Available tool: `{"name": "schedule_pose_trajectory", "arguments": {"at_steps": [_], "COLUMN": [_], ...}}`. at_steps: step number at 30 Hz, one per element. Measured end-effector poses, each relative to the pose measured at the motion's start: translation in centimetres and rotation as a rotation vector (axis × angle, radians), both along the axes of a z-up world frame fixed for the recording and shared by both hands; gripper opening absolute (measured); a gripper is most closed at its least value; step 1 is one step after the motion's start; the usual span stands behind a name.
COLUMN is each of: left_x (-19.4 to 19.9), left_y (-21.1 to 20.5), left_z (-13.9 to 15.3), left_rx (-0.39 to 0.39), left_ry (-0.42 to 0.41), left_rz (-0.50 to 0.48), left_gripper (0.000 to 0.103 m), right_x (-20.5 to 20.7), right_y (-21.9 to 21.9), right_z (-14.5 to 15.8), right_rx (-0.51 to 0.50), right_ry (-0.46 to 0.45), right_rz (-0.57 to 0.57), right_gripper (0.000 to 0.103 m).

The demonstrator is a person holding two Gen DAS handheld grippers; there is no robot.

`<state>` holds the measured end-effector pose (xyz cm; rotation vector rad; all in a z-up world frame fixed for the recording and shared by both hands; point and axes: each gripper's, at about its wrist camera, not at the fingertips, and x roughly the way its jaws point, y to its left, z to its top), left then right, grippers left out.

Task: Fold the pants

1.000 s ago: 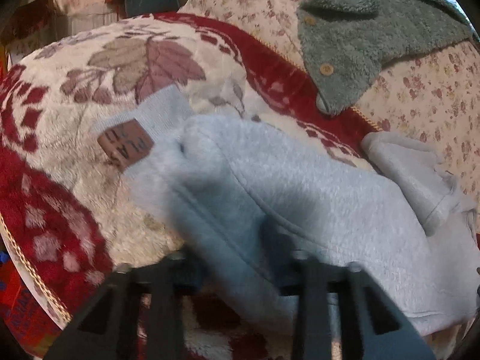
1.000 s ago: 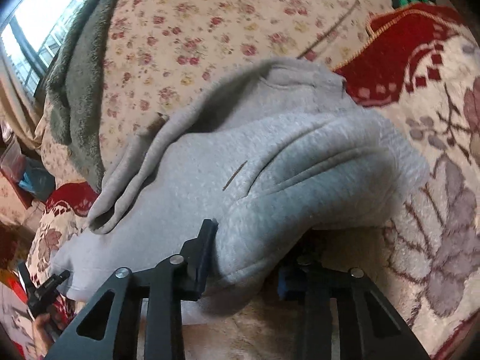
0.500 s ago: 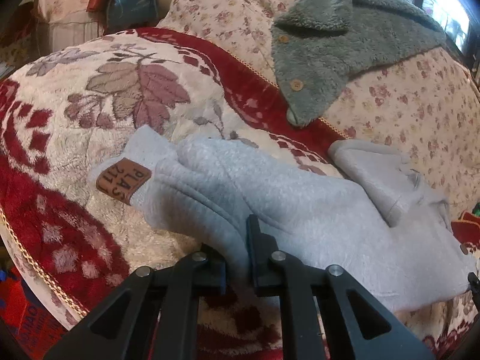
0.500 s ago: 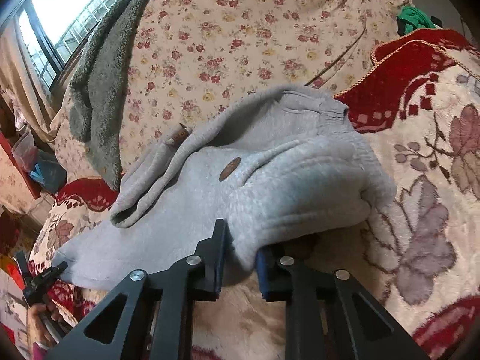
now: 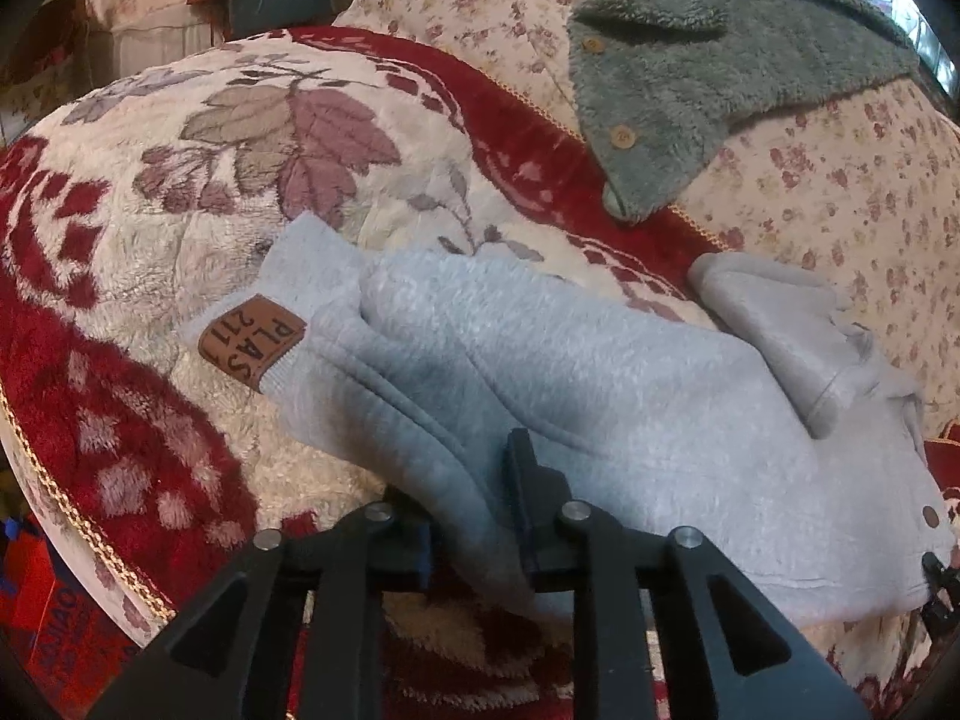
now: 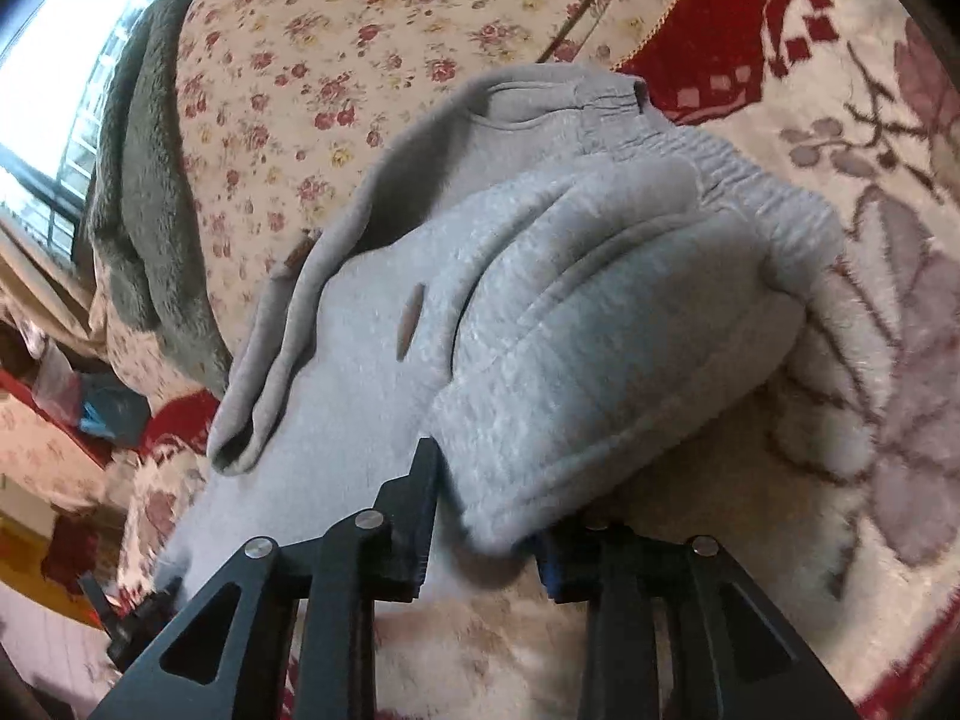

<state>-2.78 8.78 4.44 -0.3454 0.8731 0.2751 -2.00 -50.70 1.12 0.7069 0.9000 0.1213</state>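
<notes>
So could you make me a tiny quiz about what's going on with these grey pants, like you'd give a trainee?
1. True or false: the grey pants lie on a red and cream blanket.
2. What text is on the brown patch at the cuff?
3. The fuzzy green garment has: A) a zipper B) round buttons C) a hood string.

Key:
1. True.
2. PLAS 211.
3. B. Both the left gripper and right gripper have pants fabric between their fingers.

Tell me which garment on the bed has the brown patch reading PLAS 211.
The light grey pants, pinched by the left gripper; the patch sits on a ribbed cuff. The green fleece jacket beyond has only round buttons.
</notes>
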Motion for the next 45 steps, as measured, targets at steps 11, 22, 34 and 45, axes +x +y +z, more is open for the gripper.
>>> {"name": "schedule_pose_trajectory", "arguments": {"at_steps": [11, 22, 34, 45], "left_x": [-1.1, -3.1, -3.6, -4.1], "left_y": [-0.3, 1.0, 2.3, -1.8], "left_z": [1.4, 3.0, 0.0, 4.3], "left_rx": [0.013, -0.022, -0.002, 0.159], "left_ry": [-0.054, -0.083, -0.013, -0.07], "left_rz": [-0.069, -0.088, -0.027, -0.074], "left_gripper": [0.01, 0.01, 0.083, 0.084], "right_x": [-1.7, -5.8, -7.7, -9.1], "right_y": [0.9, 1.6, 0.5, 4.3], "right_z": [4.2, 6.4, 3.0, 8.7], "right_rx": [0.027, 0.001, -0.107, -0.164], "right_ry": [-0.127, -0.136, 0.091, -0.036], "right_rz": [0.077, 0.139, 0.18, 0.346], "right_gripper": [0.017, 0.017, 0.051, 0.075]}}
